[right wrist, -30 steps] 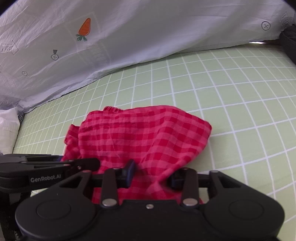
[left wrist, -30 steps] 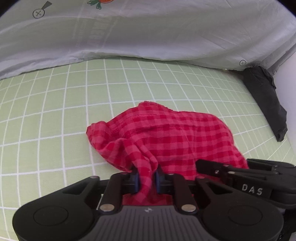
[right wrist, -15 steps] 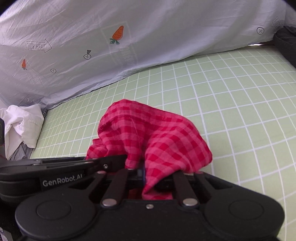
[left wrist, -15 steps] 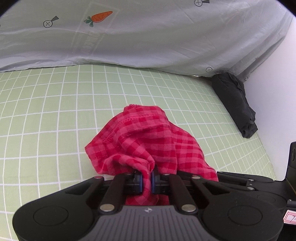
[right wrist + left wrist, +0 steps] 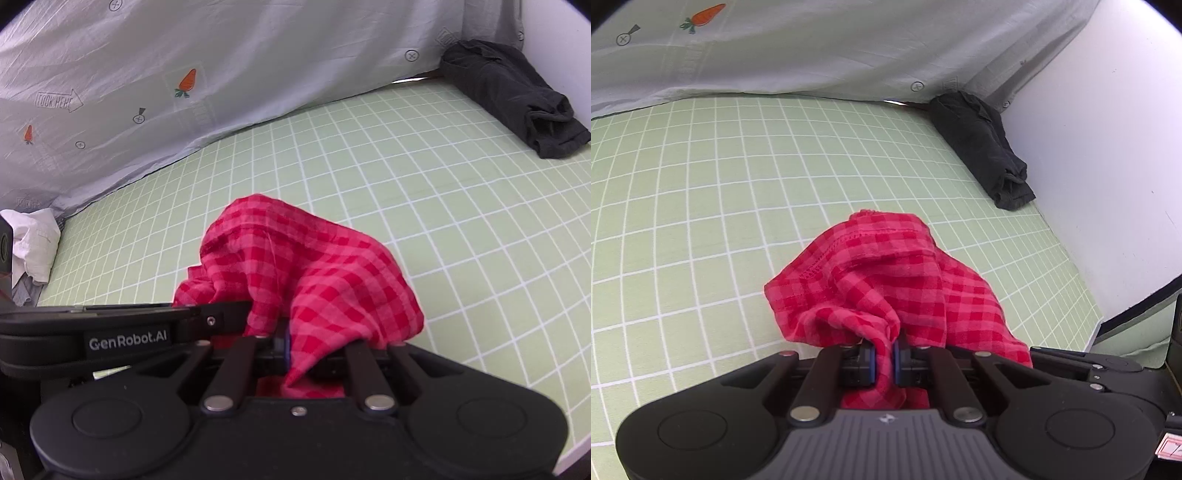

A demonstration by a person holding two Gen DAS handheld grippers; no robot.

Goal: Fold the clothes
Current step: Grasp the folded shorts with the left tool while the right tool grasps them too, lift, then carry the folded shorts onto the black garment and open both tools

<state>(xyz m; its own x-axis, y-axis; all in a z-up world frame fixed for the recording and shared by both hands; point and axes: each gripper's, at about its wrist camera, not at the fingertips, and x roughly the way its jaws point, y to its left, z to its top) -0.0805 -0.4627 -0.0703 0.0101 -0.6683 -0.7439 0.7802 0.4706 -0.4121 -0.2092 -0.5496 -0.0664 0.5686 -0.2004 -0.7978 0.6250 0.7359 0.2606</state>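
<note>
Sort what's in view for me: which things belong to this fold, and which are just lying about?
In the job:
red checked cloth, bunched up
left gripper, shut on it
right gripper, shut on it
green grid sheet, the work surface

Lying about:
black garment, by the wall
white cloth, crumpled at the edge
grey carrot-print sheet, behind

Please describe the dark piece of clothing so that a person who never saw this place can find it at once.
Start from the pale green sheet with a white grid, and follow it to its far corner, where the white wall meets the grey carrot-print cover. There lies a crumpled black garment, alone. The red checked cloth is bright and patterned; this one is plain and dark.
</note>
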